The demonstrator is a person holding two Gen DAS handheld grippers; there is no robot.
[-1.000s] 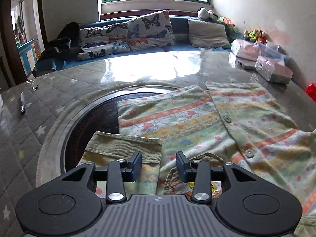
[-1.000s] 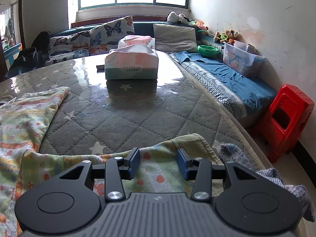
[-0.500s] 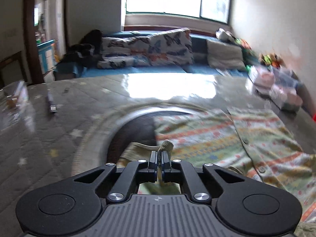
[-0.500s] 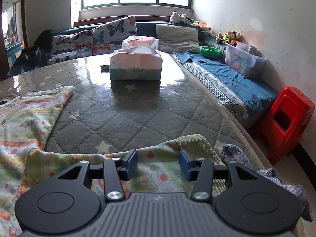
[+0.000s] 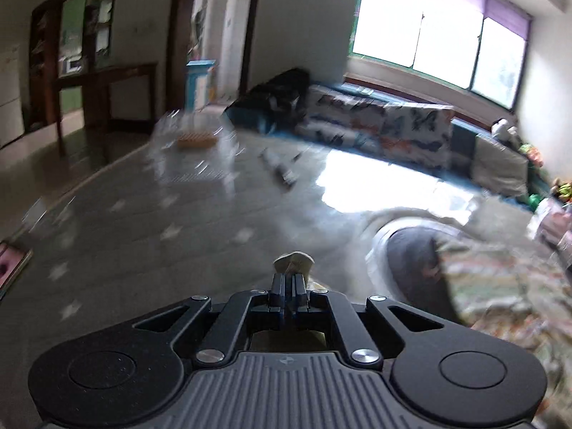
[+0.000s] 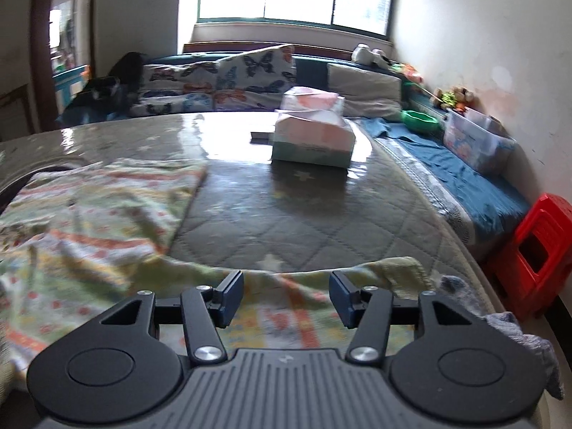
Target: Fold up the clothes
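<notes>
Left gripper [image 5: 288, 287] pressed together, pinching the ribbed olive cuff [image 5: 294, 261] of a sleeve; a small tuft of the cuff sticking up just above the closed fingertips. Left wrist view strongly blurred and tilted. Behind the cuff, the grey quilted table cover [image 5: 150, 236] with pale stars, under a shiny clear sheet. To the right in that view, the striped children's garment [image 5: 500, 286] lying flat, partly over a dark round inset [image 5: 411, 261] in the table. Farther back, a dark pen-like object [image 5: 280, 171] and an orange flat thing [image 5: 196, 140], both too blurred to identify.

Right gripper [image 6: 286, 298] spread wide, holding nothing, low over the other sleeve [image 6: 304, 304] of the same garment. Sleeve stretched across the near edge of the table, with its ribbed cuff end [image 6: 404, 270] to the right of the right finger; cannot tell whether the fingers touch the cloth. Body of the garment spread out on the left side of the right wrist view, with pastel stripes and small prints, somewhat wrinkled.

Tissue pack [image 6: 312, 139] near the middle of the table, well apart from the garment, with a second pack [image 6: 311, 98] just behind it. Grey cloth [image 6: 507, 329] hanging at the right table edge. Red plastic stool [image 6: 536, 250] on the floor to the right. Butterfly-print cushions [image 6: 221, 82] on the bench under the window.
</notes>
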